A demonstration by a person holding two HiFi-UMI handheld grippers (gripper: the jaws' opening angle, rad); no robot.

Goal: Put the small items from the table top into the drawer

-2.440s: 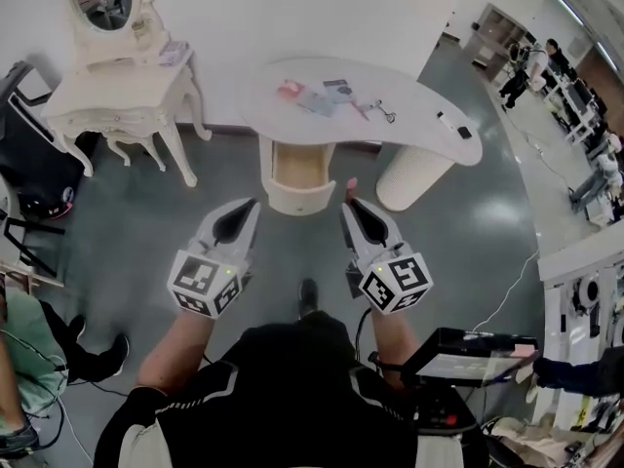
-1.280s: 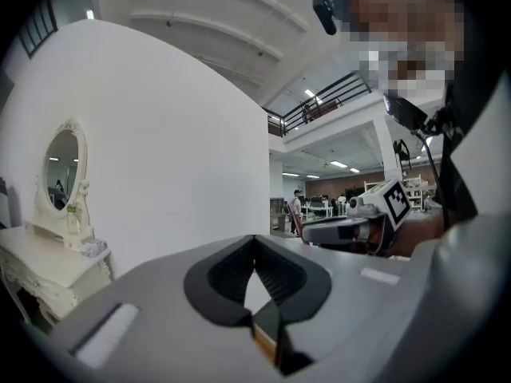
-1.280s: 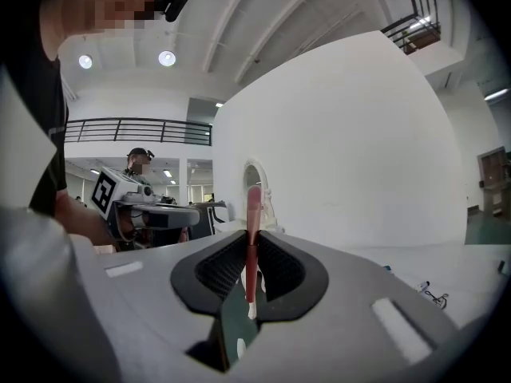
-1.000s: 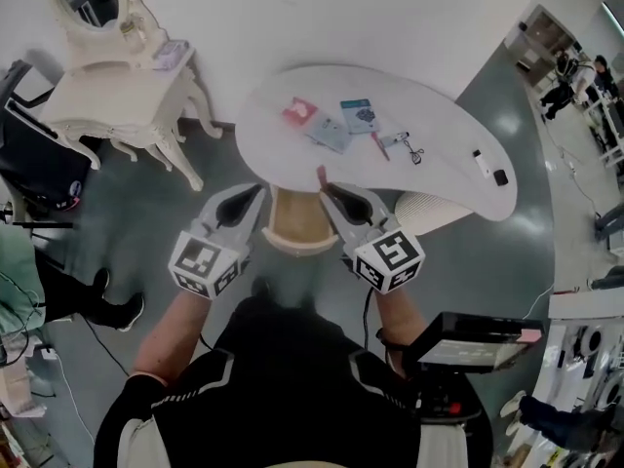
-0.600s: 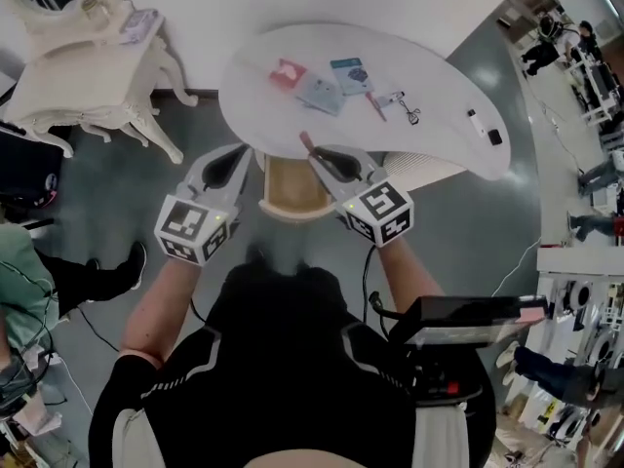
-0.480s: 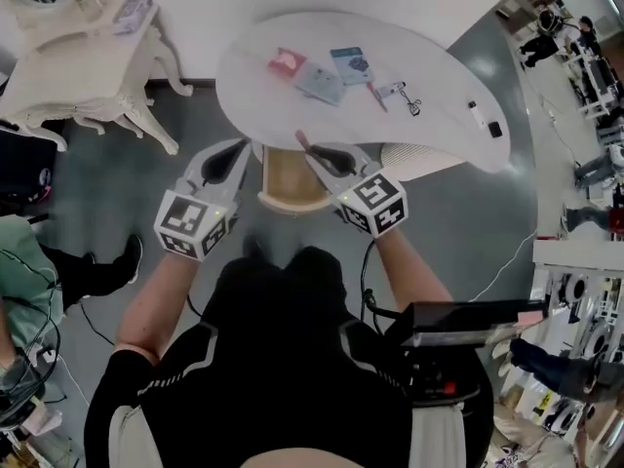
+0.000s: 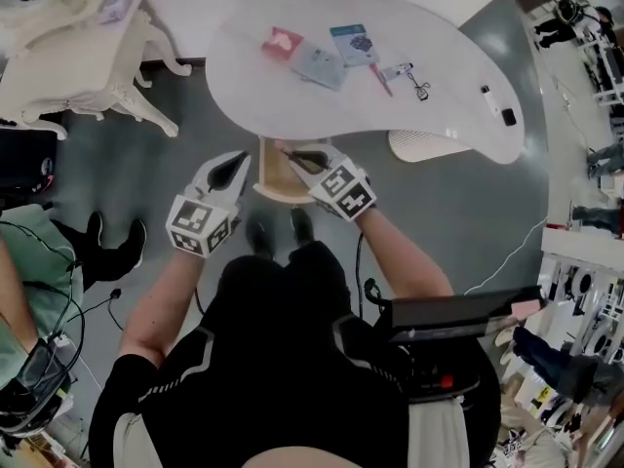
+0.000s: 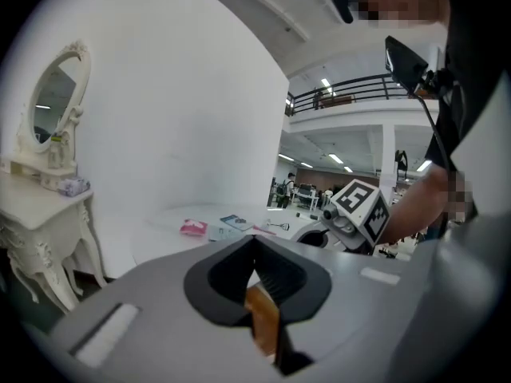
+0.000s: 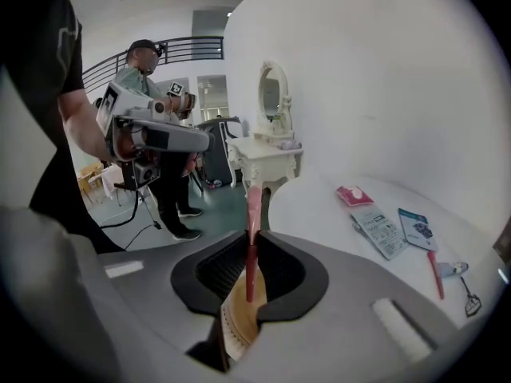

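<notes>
Holding pink stick [image 9: 252,206] w/ R gripper [image 9: 251,242] | at drawer [image 7: 272,172] | L gripper [image 8: 255,242] closed

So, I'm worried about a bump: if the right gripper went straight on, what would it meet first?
Probably the open drawer: its wooden inside shows just past the right gripper, which is shut on a thin pink stick. The table lies to one side; depth is unclear.

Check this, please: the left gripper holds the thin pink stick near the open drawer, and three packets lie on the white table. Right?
Wrong gripper. The right gripper, not the left, holds the thin pink stick near the open drawer; the right gripper view shows it between the shut jaws. Three packets do lie on the white table.
</notes>
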